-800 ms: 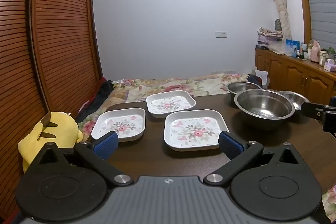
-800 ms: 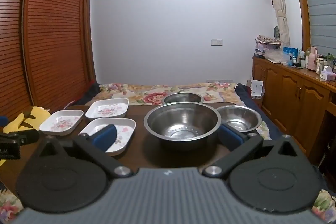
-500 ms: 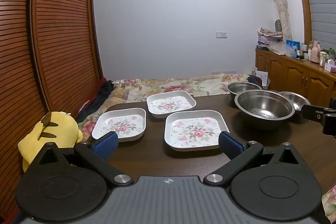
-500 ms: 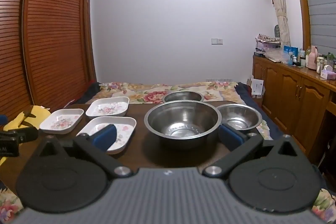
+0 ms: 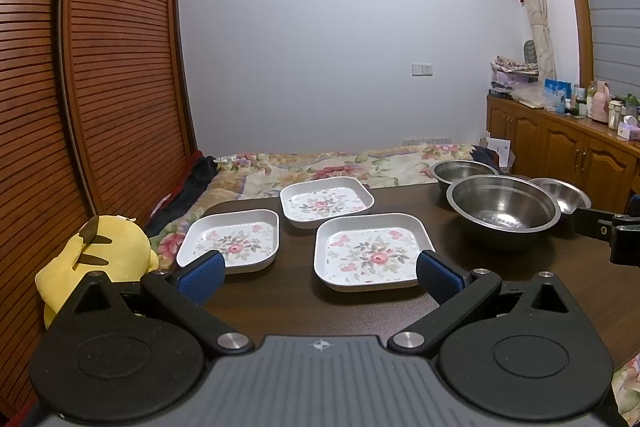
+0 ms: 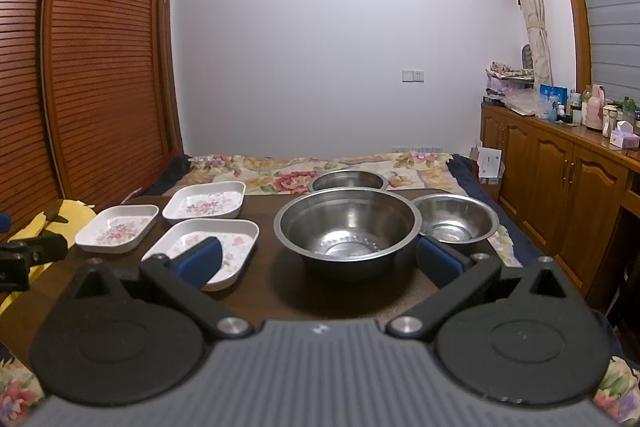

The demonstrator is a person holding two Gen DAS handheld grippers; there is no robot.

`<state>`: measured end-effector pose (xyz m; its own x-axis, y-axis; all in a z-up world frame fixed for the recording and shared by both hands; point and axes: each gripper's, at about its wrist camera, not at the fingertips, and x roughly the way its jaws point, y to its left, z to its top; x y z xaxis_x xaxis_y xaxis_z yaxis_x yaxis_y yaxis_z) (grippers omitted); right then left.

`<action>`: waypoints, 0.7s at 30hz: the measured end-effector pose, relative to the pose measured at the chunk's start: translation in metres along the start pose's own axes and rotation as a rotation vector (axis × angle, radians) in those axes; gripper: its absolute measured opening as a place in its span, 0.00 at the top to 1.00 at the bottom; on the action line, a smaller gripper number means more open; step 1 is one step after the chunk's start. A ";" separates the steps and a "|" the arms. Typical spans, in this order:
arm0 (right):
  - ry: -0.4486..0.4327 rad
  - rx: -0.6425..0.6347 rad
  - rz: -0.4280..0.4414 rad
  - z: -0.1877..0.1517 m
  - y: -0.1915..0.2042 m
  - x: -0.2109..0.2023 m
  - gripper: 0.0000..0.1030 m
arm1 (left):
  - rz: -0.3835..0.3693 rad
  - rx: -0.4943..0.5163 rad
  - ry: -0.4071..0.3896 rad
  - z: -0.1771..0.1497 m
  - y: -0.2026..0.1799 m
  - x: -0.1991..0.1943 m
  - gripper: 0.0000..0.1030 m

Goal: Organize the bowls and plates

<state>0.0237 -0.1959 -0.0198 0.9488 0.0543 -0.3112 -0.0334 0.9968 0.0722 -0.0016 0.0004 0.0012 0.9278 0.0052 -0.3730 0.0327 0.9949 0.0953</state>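
Looking across the dark wooden table (image 5: 280,303), we note these things.
Left tongs (image 5: 318,273): we hold them spread wide and empty, ribbed blue pads (image 5: 198,275) hovering near the front plate (image 5: 370,253).
Right tongs (image 6: 320,259): spread wide too, gripping nothing, flanking the large bowl (image 6: 346,225).
Plates: three white, square, rounded-corner dishes with floral prints; front plate, left plate (image 5: 232,241) and rear plate (image 5: 326,199) sit close but apart on the table's left half.
Bowls: three shiny round steel ones clustered on the right; the large bowl in front, a medium bowl (image 6: 456,221) just beside it, a far bowl (image 6: 347,179) behind.
Beside the table: a soft yellow plush toy (image 5: 104,247); a flowered bed (image 5: 320,163) beyond.
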 end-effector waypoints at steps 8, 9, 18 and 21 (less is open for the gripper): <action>0.000 -0.003 0.002 -0.001 0.001 0.000 0.00 | 0.000 0.001 -0.003 0.001 -0.001 -0.001 0.00; 0.002 -0.002 0.003 -0.002 0.001 0.000 0.00 | -0.001 0.001 -0.004 0.001 -0.001 -0.002 0.00; 0.005 -0.001 0.004 -0.001 0.002 0.001 0.00 | -0.001 0.001 -0.004 0.001 -0.001 -0.002 0.00; 0.008 -0.001 0.004 -0.002 0.002 0.001 0.00 | -0.001 0.001 -0.003 0.001 -0.001 -0.002 0.00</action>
<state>0.0244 -0.1934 -0.0219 0.9462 0.0591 -0.3182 -0.0379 0.9967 0.0723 -0.0032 -0.0006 0.0027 0.9290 0.0040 -0.3699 0.0338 0.9948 0.0957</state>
